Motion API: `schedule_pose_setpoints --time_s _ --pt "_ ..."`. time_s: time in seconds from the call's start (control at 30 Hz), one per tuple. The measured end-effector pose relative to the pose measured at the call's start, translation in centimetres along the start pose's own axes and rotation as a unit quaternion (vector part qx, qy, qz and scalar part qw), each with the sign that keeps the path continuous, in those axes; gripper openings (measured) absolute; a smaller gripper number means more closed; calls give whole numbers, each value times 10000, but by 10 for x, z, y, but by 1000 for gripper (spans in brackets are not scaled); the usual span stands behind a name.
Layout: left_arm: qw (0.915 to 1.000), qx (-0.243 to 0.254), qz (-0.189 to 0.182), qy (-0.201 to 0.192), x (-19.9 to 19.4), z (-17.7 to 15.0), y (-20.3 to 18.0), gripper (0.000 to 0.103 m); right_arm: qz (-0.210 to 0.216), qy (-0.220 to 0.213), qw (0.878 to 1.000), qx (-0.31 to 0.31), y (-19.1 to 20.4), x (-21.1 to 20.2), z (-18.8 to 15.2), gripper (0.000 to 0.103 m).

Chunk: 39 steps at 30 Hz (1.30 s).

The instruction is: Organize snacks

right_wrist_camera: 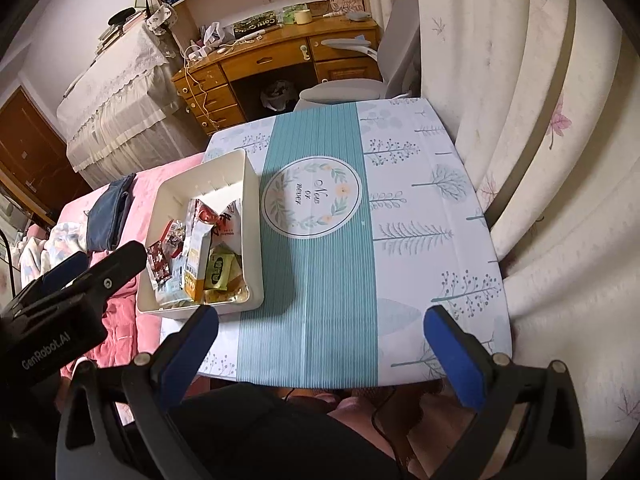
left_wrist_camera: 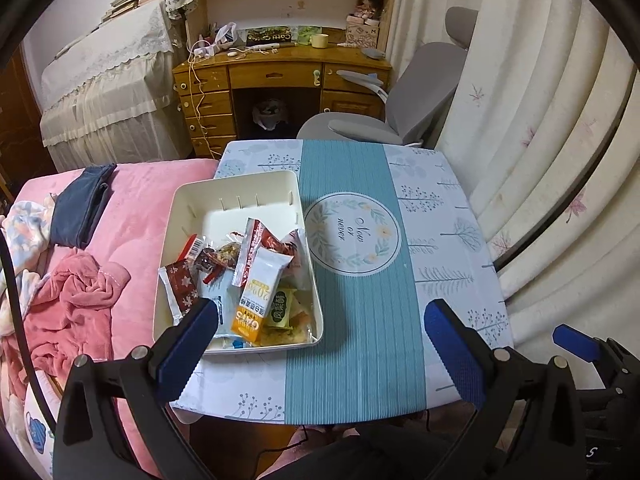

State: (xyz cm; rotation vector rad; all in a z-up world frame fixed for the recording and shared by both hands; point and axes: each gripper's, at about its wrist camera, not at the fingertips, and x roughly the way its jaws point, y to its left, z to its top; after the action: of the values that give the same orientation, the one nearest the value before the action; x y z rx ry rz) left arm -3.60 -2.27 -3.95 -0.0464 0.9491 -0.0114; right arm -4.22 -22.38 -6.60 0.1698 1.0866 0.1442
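Observation:
A cream plastic bin point(left_wrist_camera: 244, 184) stands on the left part of the small table and holds several snack packets, among them an orange-and-white bar point(left_wrist_camera: 258, 296), a dark red packet point(left_wrist_camera: 180, 286) and a green packet point(left_wrist_camera: 282, 312). The bin also shows in the right wrist view point(right_wrist_camera: 224, 160). My left gripper point(left_wrist_camera: 320, 336) is open and empty, held above the table's near edge, its left finger over the bin's near corner. My right gripper point(right_wrist_camera: 320, 340) is open and empty above the near edge, to the right of the bin. The left gripper's body point(right_wrist_camera: 80, 280) shows at the left of the right wrist view.
The table carries a teal-and-white cloth point(left_wrist_camera: 360, 280) with a round wreath print. A pink bed point(left_wrist_camera: 132, 220) with clothes adjoins the table on the left. A grey chair point(left_wrist_camera: 400, 112) and a wooden desk point(left_wrist_camera: 280, 72) stand behind. Curtains point(left_wrist_camera: 540, 120) hang on the right.

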Motion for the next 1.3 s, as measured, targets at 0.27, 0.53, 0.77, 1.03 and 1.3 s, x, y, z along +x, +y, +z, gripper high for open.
schedule_pose_setpoints --time_s 0.27,0.53,0.77,1.03,1.3 --pt "10000 16 5 4 -1 -4 -2 102 24 -1 10000 8 0 -1 -5 103" --pt "10000 26 31 -23 -5 -6 -2 102 31 -37 10000 -4 3 -3 -9 103" --pt "10000 21 48 -22 -6 -5 -1 102 36 -43 10000 1 2 -3 -10 103" --pt "10000 10 43 3 -6 -3 0 102 41 -9 10000 10 4 -5 -10 103" --pt "10000 5 41 0 -6 -1 0 102 43 -13 10000 6 4 -4 -10 103"
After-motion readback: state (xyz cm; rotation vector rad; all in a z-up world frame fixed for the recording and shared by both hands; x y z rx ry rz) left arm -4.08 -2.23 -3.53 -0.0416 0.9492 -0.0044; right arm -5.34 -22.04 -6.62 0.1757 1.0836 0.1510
